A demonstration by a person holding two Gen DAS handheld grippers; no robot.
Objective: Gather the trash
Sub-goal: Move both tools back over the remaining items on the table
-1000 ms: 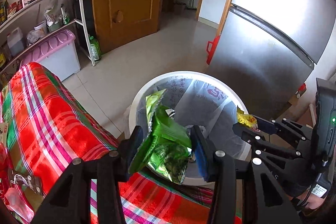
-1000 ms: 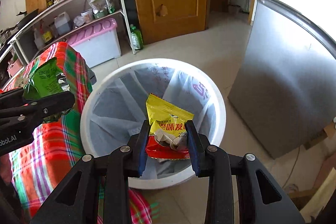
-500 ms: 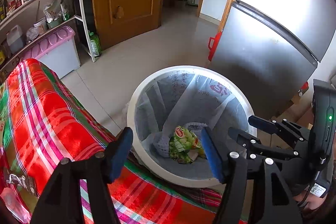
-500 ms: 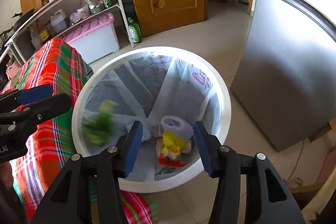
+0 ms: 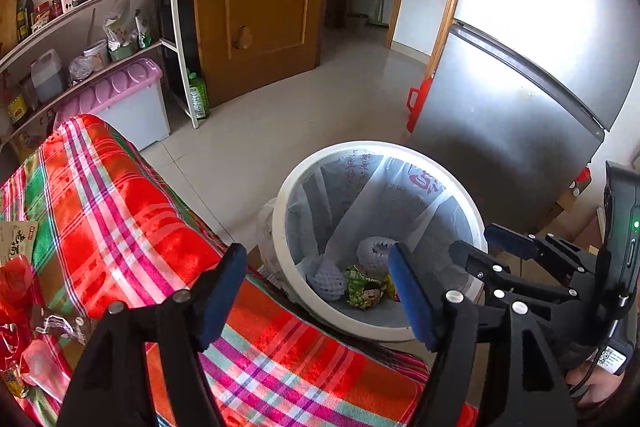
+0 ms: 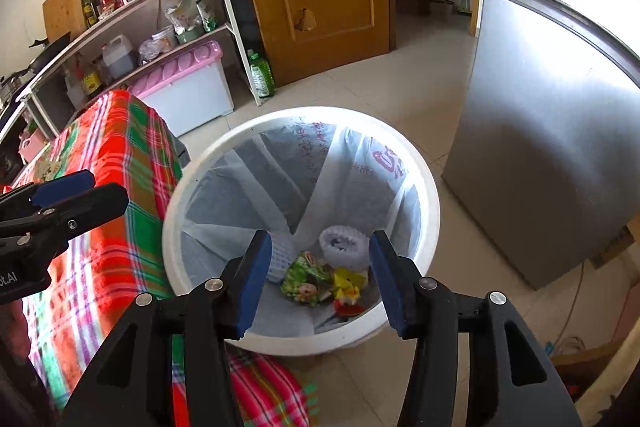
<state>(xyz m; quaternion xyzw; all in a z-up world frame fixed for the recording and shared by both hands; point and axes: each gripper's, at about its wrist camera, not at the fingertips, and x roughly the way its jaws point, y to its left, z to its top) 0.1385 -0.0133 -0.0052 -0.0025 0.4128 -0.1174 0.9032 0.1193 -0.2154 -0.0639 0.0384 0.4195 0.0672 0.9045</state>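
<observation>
Below and ahead of my fingers is standing the round white plastic bin lined with a translucent printed bag, on the tiled floor beside the table draped in red, green and pink plaid cloth. I am holding my right gripper over the bin's near rim with its blue-padded fingers spread wide and gripping nothing; my left gripper is hanging over the cloth's edge, likewise spread and empty. Between my right fingers, at the bin's bottom, are lying two white foam fruit nets, a crumpled green snack wrapper and a smaller yellow and red wrapper. I judge the dropping step finished. More litter is lying on the cloth left of my left fingers: a red crinkled wrapper and clear plastic scraps. Next I should be swinging back there and closing on a piece.
</observation>
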